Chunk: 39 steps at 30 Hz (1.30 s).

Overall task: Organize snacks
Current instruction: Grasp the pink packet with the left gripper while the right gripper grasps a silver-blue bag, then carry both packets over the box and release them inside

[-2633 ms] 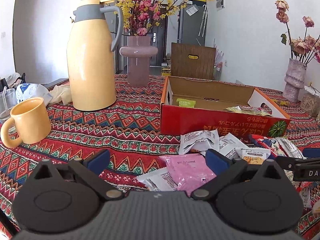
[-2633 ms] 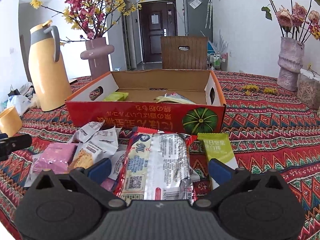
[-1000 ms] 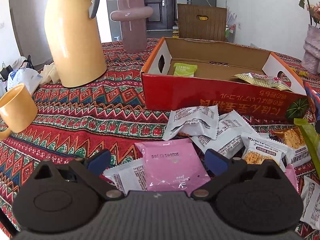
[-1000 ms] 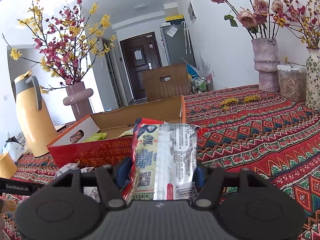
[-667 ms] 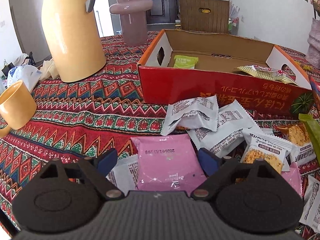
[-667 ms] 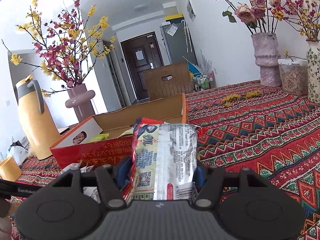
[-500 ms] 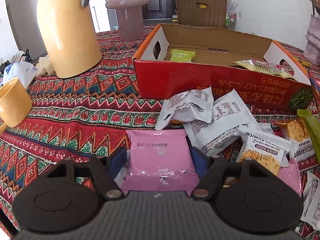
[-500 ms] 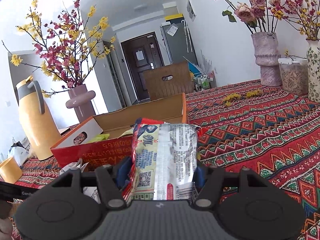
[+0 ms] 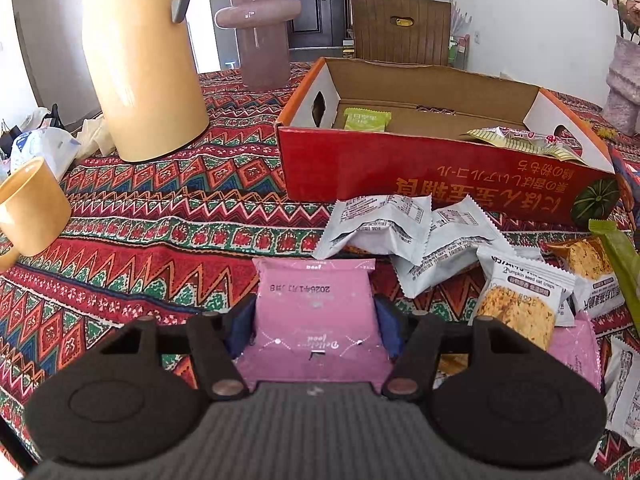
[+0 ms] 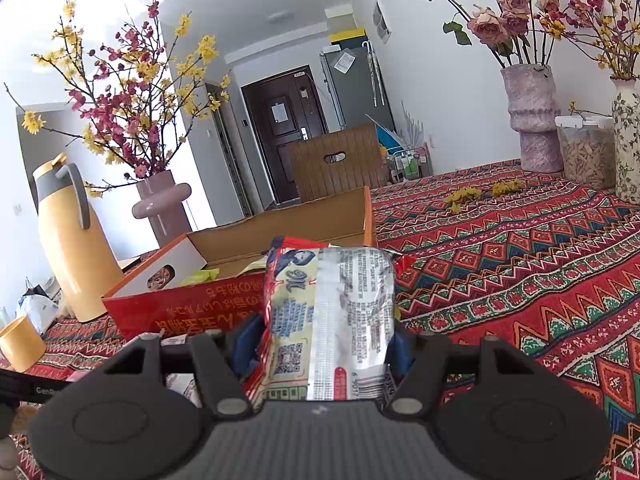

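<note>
My left gripper (image 9: 316, 322) tilts steeply down, jaws just closing, pads pinching pink packet (image 9: 314, 312) on tablecloth (image 9: 140, 248) before box (image 9: 420, 176). My right gripper (image 10: 320, 344) angles mildly down, clamped on silver packet (image 10: 332, 316), lifted near box.

- Left wrist camera sits low, tilted down over the tabletop (image 9: 168, 216), close behind its jaws.
- Right wrist camera rides higher, looking nearly level across the room.
- Both share the red box (image 9: 420, 172) (image 10: 180, 304) at 12 o'clock and the yellow jug (image 9: 140, 72) (image 10: 72, 248) at 10 o'clock.
</note>
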Each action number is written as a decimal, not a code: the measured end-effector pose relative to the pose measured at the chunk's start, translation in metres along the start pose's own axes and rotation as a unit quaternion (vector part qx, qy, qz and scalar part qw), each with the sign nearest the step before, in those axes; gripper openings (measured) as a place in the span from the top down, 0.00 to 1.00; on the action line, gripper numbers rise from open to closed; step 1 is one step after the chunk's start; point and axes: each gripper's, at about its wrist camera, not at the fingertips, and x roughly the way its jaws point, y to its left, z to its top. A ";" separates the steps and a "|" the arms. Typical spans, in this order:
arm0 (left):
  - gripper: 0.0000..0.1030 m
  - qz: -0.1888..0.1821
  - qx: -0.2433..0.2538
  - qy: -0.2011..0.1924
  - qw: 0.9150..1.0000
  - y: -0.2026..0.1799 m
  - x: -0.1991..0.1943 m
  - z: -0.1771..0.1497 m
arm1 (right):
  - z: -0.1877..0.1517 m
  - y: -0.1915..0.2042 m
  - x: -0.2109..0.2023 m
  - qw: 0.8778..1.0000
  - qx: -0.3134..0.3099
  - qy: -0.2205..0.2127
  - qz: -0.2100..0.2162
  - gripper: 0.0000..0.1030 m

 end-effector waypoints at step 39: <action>0.39 -0.075 -0.027 -0.158 0.984 0.004 -0.057 0.074 | 0.088 0.033 0.018 0.997 -0.034 -0.065 0.014 0.39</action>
